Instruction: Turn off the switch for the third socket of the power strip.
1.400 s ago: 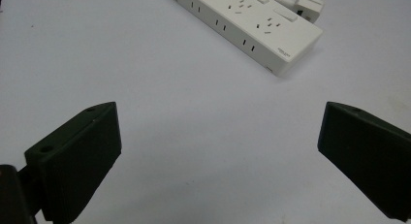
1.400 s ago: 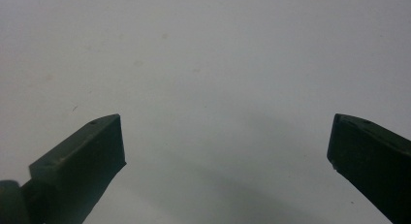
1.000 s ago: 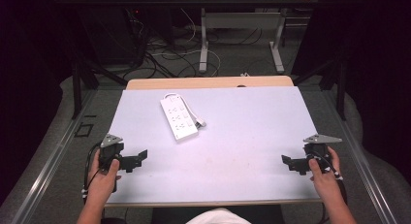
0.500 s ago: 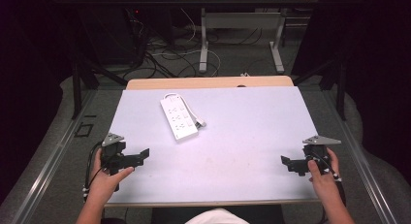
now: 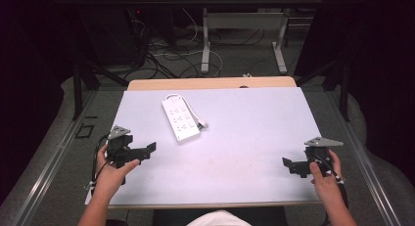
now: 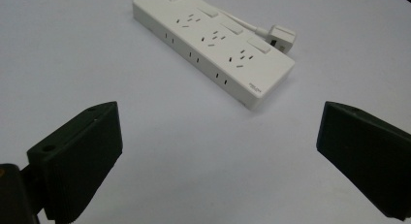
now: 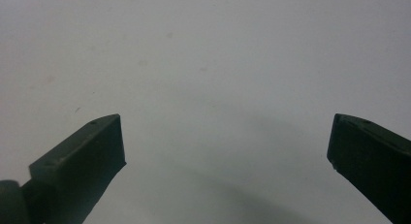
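Note:
A white power strip [image 5: 180, 119] lies flat on the pale table top [image 5: 244, 133], left of centre toward the back, its cord and plug [image 5: 200, 122] lying alongside. In the left gripper view the power strip [image 6: 213, 44] sits ahead of the wide-apart jaws, its plug [image 6: 281, 36] beside it. My left gripper [image 5: 149, 150] is held above the table's left front, open and empty, pointing right toward the strip. My right gripper [image 5: 288, 164] is at the right front, open and empty, pointing left over bare table [image 7: 208, 78].
The table's wooden far edge [image 5: 210, 83] borders a floor with cables [image 5: 166, 55] and another table's legs [image 5: 279, 45]. Metal rails [image 5: 54, 157] run along both sides. Dark curtains close in the left and right.
The left gripper has shifted a little to the right and forward on the table. The right gripper has stayed nearly still.

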Available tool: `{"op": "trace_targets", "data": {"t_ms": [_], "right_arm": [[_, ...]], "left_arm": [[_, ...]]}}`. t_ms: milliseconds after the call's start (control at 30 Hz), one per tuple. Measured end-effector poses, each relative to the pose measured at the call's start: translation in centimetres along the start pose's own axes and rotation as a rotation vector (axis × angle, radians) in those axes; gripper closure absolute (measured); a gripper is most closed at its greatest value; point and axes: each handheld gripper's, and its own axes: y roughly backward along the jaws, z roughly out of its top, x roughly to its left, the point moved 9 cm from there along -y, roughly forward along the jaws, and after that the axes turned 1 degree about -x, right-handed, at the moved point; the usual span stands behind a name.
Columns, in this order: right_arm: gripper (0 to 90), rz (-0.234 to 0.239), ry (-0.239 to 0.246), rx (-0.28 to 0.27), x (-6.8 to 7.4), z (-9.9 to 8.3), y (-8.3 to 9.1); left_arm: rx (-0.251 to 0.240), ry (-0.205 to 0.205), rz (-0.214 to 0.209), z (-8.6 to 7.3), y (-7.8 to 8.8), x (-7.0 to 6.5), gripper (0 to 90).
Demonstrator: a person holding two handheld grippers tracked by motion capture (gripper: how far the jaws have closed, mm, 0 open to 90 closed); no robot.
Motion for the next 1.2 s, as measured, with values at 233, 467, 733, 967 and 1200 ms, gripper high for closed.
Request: {"op": "trace_targets", "data": {"t_ms": [233,467,733,967,1200], "right_arm": [[0.0,0.001,0.0,0.001,0.1,-0.1,-0.1],[0.0,0.002,0.002,0.003,0.1,-0.1,-0.1],[0.0,0.002,0.0,0.001,0.1,-0.1,-0.1],[0.0,-0.001,-0.001,0.004,0.0,-0.2,-0.2],[0.0,0.002,-0.005,0.003,0.0,-0.2,-0.2]], "left_arm": [[-0.015,0.02,0.002,2.2,-0.8,-0.5,9.1],[-0.014,0.008,0.002,4.4,-1.5,-1.0,16.2],[0.006,-0.012,0.0,6.0,-2.3,-1.6,24.6],[0.004,-0.032,0.01,7.3,-3.5,-1.8,31.3],[0.037,-0.039,0.009,8.2,-5.1,-2.0,33.9]]}}
